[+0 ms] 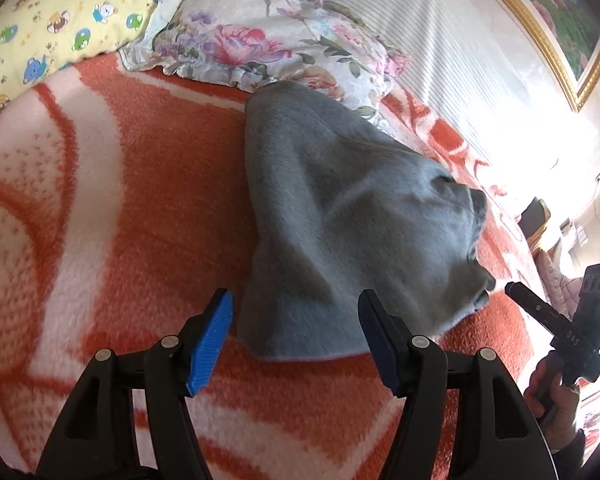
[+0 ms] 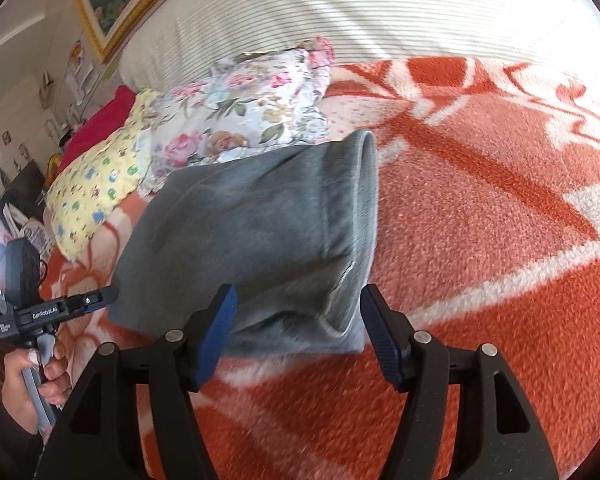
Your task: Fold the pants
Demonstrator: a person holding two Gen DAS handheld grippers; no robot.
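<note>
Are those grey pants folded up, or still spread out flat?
Folded. The grey pants lie as a short doubled bundle on the orange blanket, layered edges showing at the near end.

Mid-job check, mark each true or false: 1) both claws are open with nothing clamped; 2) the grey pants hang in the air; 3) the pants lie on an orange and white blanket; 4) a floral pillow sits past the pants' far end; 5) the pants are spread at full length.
1) True: the left claw and the right claw stand open, pads off the cloth.
2) False: the grey pants lie flat on the bed.
3) True: the orange and white blanket is under them.
4) True: the floral pillow lies there.
5) False: they look folded into a short bundle.
</note>
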